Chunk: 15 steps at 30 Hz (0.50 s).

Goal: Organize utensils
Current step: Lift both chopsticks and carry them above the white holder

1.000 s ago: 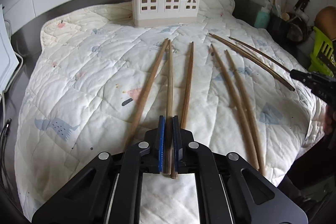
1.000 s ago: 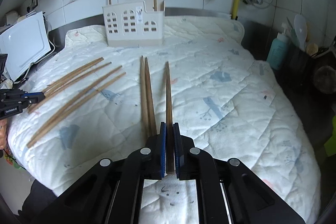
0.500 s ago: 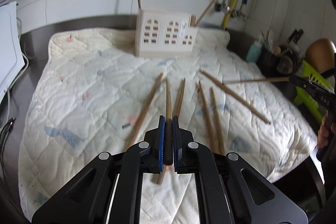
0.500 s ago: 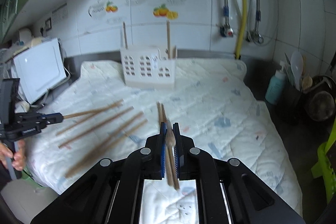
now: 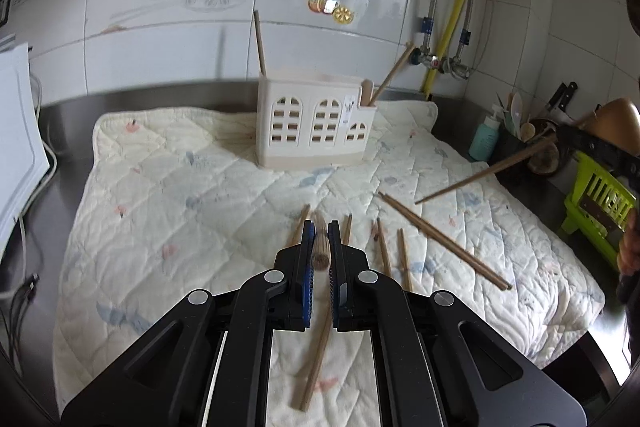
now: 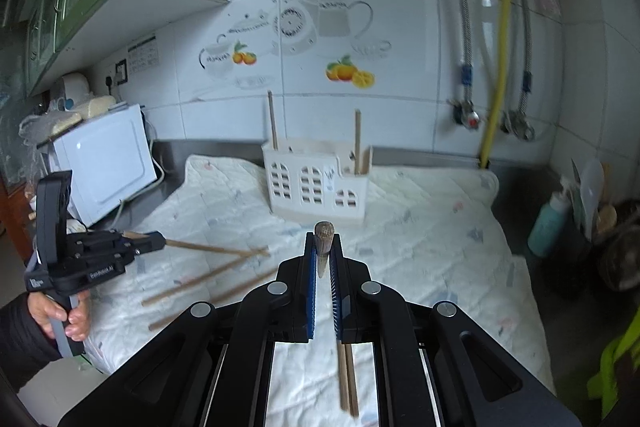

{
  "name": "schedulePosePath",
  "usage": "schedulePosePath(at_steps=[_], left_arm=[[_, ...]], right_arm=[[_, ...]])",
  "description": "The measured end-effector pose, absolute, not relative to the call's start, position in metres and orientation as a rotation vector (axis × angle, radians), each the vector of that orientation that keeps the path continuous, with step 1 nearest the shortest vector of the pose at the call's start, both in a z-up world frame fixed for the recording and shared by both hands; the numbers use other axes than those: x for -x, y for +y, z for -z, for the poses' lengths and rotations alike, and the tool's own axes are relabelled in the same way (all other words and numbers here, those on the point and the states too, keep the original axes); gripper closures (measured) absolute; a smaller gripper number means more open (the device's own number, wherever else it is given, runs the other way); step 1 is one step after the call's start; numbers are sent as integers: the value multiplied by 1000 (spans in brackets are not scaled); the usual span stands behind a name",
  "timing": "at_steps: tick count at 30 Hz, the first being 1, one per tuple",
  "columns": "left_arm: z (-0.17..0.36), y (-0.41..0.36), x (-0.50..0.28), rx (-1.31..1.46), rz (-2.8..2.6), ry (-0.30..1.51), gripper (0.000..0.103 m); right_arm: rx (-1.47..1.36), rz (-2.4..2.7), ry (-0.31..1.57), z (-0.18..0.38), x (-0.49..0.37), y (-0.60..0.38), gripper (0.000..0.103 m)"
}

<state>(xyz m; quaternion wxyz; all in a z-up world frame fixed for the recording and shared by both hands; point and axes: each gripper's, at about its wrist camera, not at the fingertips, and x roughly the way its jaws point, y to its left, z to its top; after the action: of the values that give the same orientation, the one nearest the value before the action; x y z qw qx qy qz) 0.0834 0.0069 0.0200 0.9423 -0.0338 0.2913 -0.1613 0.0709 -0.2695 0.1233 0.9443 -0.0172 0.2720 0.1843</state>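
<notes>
Holding one wooden chopstick each, both claws are up off the quilted mat. The left claw is shut tight on its chopstick, which sticks out past the blue pads and hangs down under the claw. The right claw is shut on another chopstick, with the round end poking out in front of its tips.

These sticks look light, stiff and smooth. They are thin, so I think they could slip or swing if pinched at one end. A hold near the thick end, as here, looks good for dropping the thin end in first.

More loose chopsticks lie on the mat just in front of the left claw and off to its right side. The white holder, shaped like a little house, stands well ahead of both claws, with two sticks already in it.

Both claws point forward and tip down a bit. In the right view, a hand grips the left claw's handle.
</notes>
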Motion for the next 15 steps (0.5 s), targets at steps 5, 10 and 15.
schedulePosePath(at_steps=[5, 10, 15], left_arm=[[-36, 11, -97, 72, 335, 582, 98], [-43, 13, -112, 65, 338, 589, 98], [-50, 16, -125, 78, 345, 582, 98]], right_arm=[[62, -413, 522, -156, -113, -257, 97], [124, -395, 493, -185, -161, -239, 97], [188, -355, 490, -201, -206, -220, 97]])
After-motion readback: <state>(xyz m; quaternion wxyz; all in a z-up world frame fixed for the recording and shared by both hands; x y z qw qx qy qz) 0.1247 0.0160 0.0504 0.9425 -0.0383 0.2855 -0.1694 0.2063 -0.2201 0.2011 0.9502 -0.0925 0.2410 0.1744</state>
